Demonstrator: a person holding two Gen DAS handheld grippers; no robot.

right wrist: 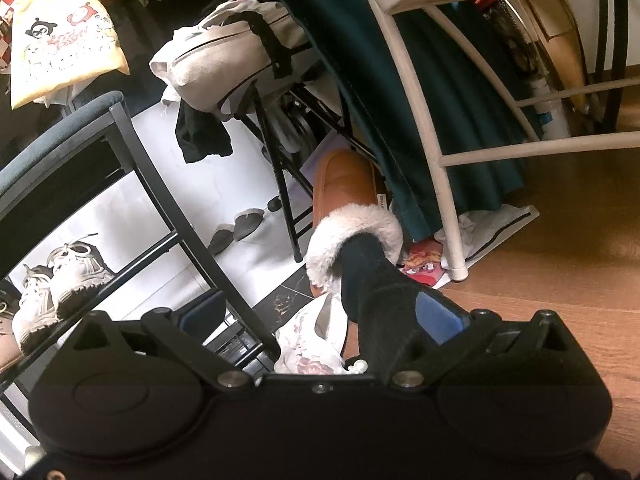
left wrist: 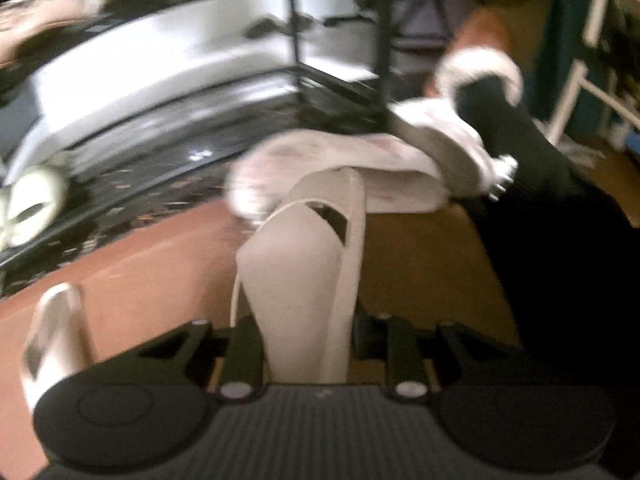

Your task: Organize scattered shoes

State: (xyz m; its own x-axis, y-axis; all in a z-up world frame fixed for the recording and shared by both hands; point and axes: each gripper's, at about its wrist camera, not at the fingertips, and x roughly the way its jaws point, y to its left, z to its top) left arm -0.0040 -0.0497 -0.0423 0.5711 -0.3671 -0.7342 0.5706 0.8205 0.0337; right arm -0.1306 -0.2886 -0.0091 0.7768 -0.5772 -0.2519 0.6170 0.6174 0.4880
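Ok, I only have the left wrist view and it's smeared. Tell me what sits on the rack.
Observer: A pair of white sneakers stands on a shelf of the black rack.
Operator: Now name loose shoes I can't see.
Observer: Two grey slippers lie on the white floor beyond the folding chair.
Operator: Report the right claw.
Observer: The right claw is open; the floral shoe shows between its pads.

Tan slipper [right wrist: 340, 184], white fleece cuff; white, pink-patterned shoe [right wrist: 310, 344].
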